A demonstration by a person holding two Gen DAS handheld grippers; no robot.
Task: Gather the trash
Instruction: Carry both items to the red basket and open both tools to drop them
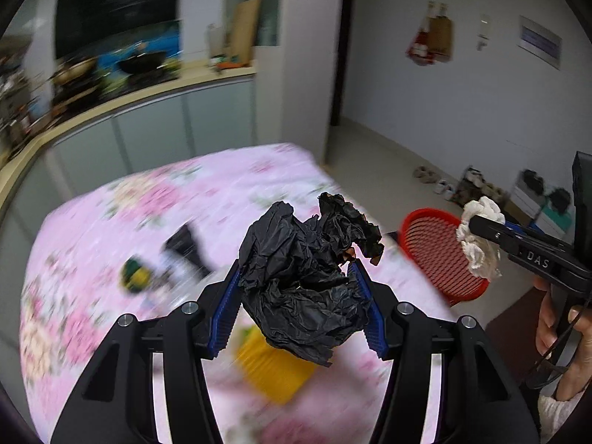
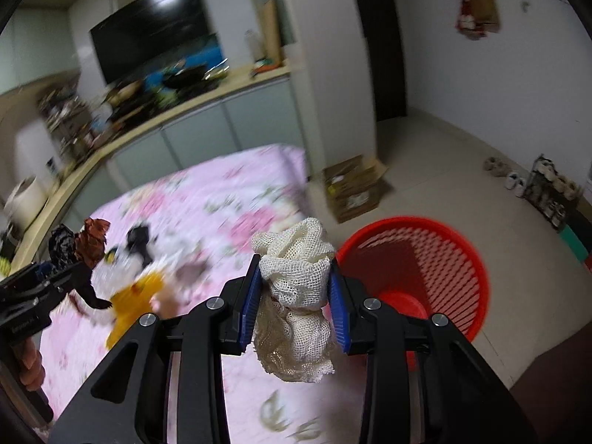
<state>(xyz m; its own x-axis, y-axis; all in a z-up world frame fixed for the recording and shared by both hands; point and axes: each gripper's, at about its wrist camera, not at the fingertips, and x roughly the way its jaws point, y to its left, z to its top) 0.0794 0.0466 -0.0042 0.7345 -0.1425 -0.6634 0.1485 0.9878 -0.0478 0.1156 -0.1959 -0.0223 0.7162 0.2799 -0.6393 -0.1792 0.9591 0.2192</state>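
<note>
1. The left gripper (image 1: 296,277) has its fingers clamped on a crumpled black plastic bag (image 1: 307,270), held above the pink floral-covered worktop (image 1: 111,229).
2. The right gripper (image 2: 294,296) pinches a wad of cream mesh cloth (image 2: 296,277).
3. The red slatted plastic basket (image 2: 458,244) stands on the floor just right of the worktop, so the right hand looks nearer it.
</note>
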